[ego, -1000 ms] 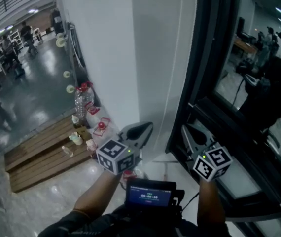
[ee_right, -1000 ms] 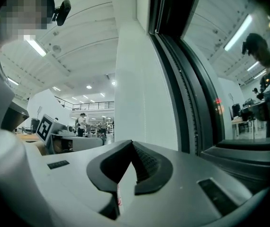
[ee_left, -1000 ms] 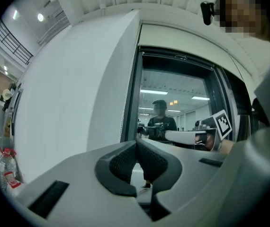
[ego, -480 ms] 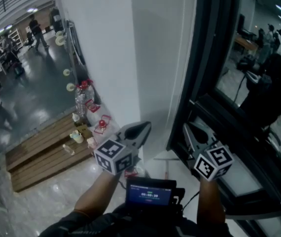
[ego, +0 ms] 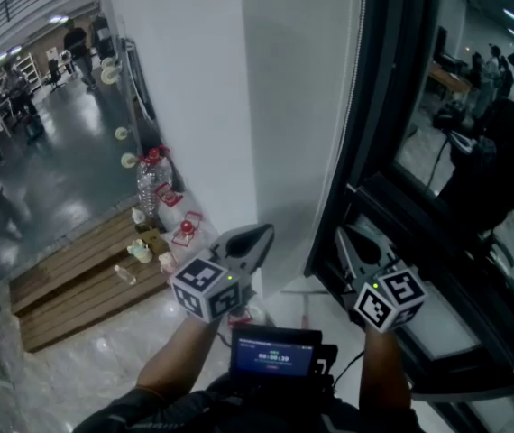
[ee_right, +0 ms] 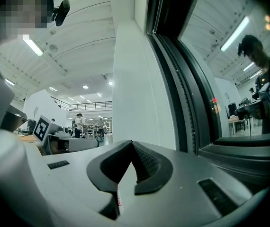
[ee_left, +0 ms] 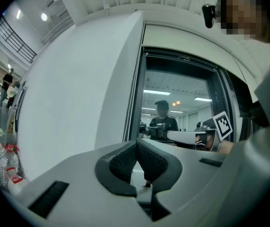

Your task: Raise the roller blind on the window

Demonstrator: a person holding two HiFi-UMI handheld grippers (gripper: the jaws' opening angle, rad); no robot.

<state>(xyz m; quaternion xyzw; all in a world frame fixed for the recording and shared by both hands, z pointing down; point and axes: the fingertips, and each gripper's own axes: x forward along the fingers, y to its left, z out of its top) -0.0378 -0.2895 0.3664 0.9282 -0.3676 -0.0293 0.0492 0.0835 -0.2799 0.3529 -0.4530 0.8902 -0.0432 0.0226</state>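
The window [ego: 473, 106] has a dark frame [ego: 392, 79], and its glass reflects the room and me. A thin bead chain [ego: 338, 124] hangs along the frame's left edge, next to the white wall; it also shows as a beaded chain [ee_left: 131, 103] in the left gripper view. No blind fabric is visible over the glass. My left gripper [ego: 266, 233] points up at the wall just left of the chain, shut with nothing in it [ee_left: 136, 143]. My right gripper [ego: 340, 234] points up at the frame's foot, its tips together [ee_right: 132, 144] and holding nothing visible.
Water bottles [ego: 153, 183] and small red-capped items stand at the wall's foot beside a wooden pallet [ego: 77, 278]. A device with a lit screen [ego: 275, 354] hangs at my chest. The dark sill [ego: 437, 332] juts out at lower right. People [ego: 81, 43] walk far off.
My left gripper has drifted slightly left and down. The right gripper has hardly moved. A person in the far hall has walked on.
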